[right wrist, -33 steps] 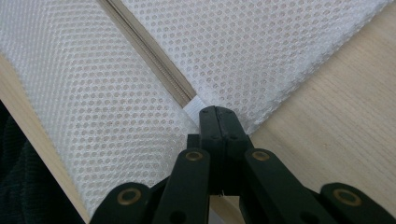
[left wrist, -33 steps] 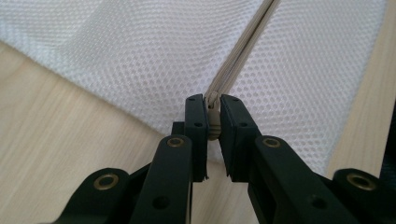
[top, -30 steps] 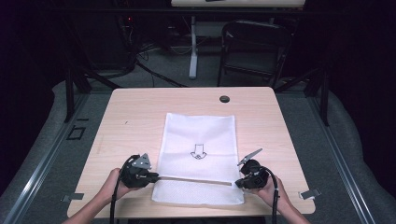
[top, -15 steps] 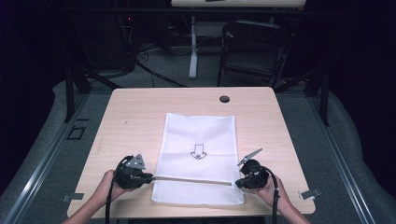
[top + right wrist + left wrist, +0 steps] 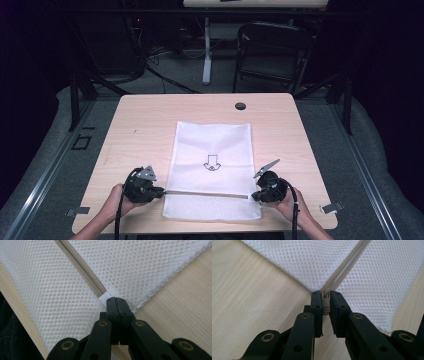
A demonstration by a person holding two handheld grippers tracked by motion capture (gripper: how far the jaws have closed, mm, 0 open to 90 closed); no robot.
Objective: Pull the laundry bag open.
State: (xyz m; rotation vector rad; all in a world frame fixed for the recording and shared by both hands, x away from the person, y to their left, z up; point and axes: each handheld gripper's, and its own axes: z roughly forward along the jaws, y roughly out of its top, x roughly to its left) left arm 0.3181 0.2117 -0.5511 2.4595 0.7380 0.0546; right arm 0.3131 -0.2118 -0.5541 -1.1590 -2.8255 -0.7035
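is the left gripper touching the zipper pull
Touching. In the left gripper view the left gripper has its jaws closed on the zipper pull at the edge of the mesh bag, with no gap on either side.

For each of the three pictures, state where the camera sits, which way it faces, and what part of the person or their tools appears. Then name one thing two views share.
High view: above the person's side, facing forward and down on the table; both hands, left gripper and right gripper show.
Left gripper view: rides the left gripper, looking along its jaws, closed on the zipper pull.
Right gripper view: rides the right gripper, jaws closed on the white tab.
Shared: the mesh bag and its zipper appear in both gripper views.
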